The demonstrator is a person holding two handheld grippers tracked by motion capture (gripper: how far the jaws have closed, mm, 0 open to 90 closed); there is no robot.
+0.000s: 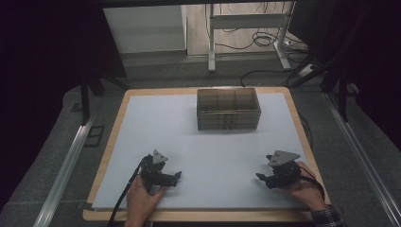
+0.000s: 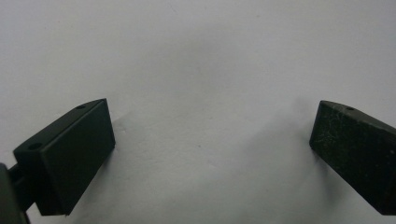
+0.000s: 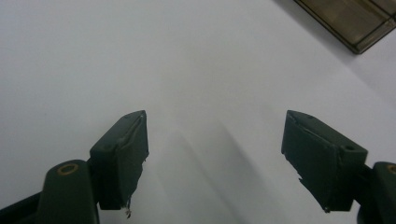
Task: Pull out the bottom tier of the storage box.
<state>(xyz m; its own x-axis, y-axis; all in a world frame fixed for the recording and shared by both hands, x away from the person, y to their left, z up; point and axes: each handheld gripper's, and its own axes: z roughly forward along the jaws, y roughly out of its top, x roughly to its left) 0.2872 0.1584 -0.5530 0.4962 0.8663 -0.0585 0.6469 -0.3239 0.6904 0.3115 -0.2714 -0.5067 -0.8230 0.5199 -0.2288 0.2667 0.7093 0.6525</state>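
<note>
A stack of clear, brownish compartment boxes [image 1: 228, 109] stands at the far middle of the white sheet [image 1: 198, 142]; one corner of the boxes [image 3: 355, 18] appears at the top right of the right gripper view. My left gripper [image 1: 176, 178] rests near the front left of the sheet in a hand, pointing right. In the left gripper view it [image 2: 212, 140] is open, with bare white sheet between its jaws. My right gripper [image 1: 261, 178] rests at the front right in the other hand, pointing left. It [image 3: 215, 149] is open too, holding nothing.
The white sheet lies on a wooden tabletop [image 1: 118, 118] with its edge showing around it. Metal rails [image 1: 66, 161] run along both sides of the table. Beyond the table are a desk frame [image 1: 213, 42] and cables [image 1: 265, 38] on the floor.
</note>
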